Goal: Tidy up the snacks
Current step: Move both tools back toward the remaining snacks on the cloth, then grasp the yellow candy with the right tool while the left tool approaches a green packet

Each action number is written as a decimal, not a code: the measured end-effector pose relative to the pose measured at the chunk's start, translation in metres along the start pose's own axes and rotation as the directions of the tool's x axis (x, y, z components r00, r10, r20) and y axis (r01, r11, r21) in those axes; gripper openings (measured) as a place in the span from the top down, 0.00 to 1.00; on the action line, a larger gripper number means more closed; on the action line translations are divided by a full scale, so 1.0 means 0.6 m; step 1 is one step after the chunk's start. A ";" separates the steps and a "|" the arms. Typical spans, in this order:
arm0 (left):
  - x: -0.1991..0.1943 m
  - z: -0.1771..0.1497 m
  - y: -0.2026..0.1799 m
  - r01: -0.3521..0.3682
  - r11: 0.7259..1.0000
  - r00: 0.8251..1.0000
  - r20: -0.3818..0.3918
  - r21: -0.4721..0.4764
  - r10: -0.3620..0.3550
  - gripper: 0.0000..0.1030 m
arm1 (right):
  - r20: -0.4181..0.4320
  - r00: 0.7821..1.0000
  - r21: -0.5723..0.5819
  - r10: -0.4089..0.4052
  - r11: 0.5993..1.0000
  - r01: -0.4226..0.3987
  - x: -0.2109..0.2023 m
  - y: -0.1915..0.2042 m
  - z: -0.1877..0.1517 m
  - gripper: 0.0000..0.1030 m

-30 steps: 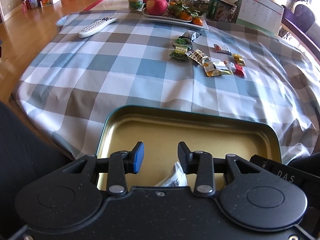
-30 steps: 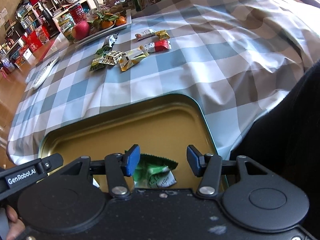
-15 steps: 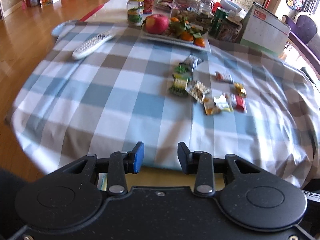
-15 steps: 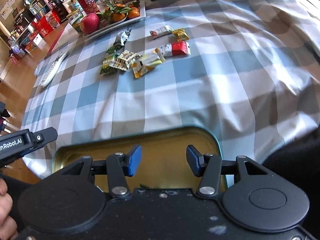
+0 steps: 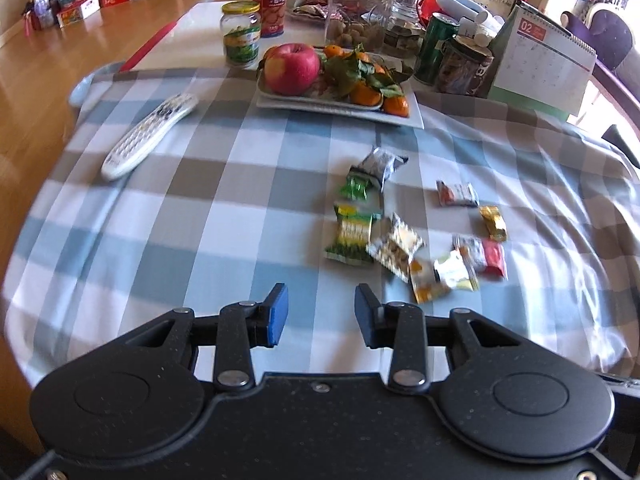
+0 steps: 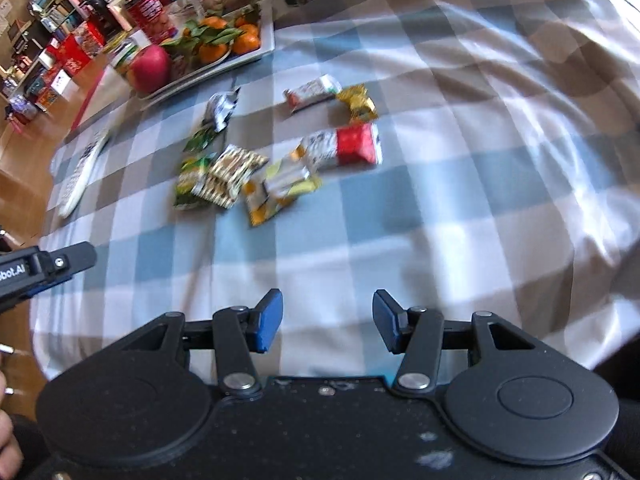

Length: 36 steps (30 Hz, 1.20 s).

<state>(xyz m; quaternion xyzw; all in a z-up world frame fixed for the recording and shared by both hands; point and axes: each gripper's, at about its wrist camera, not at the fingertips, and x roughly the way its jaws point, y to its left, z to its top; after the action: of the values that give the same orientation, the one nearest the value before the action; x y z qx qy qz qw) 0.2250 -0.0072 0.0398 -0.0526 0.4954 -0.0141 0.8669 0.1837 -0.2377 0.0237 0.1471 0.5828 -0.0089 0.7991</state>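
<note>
Right wrist view: the right gripper (image 6: 327, 322) is held wide and empty, like the left gripper (image 5: 321, 315); the yellow packet (image 6: 276, 190) (nearest snack) is seen ahead-left on the checked cloth (image 6: 460, 208), long axis slanting.

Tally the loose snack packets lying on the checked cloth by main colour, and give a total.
Green plastic snack packets: 2
Silver crinkled packet: 1
Gold foil packet: 1
Red-and-white packets: 2
Yellow-orange packets: 2
Brown-and-white patterned packet: 1
Total: 9
</note>
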 end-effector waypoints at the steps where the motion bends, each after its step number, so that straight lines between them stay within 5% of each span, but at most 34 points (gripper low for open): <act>1: 0.007 0.011 -0.002 -0.001 1.000 1.000 -0.001 0.010 0.001 0.55 | 0.000 1.000 0.002 -0.005 1.000 0.005 0.005 -0.002 0.012 0.48; 10: 0.065 0.091 0.012 -0.008 1.000 1.000 -0.028 -0.031 0.007 0.55 | 0.031 0.997 0.040 -0.076 0.996 0.075 0.043 -0.004 0.129 0.48; 19: 0.116 0.139 0.026 -0.007 0.993 0.998 -0.063 -0.117 0.000 0.55 | 0.033 0.998 0.112 -0.053 0.993 0.049 0.098 -0.004 0.229 0.48; 36: 0.151 0.148 0.032 0.033 0.982 0.991 -0.123 -0.188 -0.056 0.55 | 0.013 0.996 0.115 -0.093 0.989 0.091 0.196 -0.027 0.277 0.51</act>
<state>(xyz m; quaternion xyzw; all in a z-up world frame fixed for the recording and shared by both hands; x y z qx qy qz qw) 0.3471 0.0117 0.0049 -0.1431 0.5477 0.0093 0.8243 0.3728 -0.2755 -0.0434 0.1654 0.5804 -0.0805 0.7933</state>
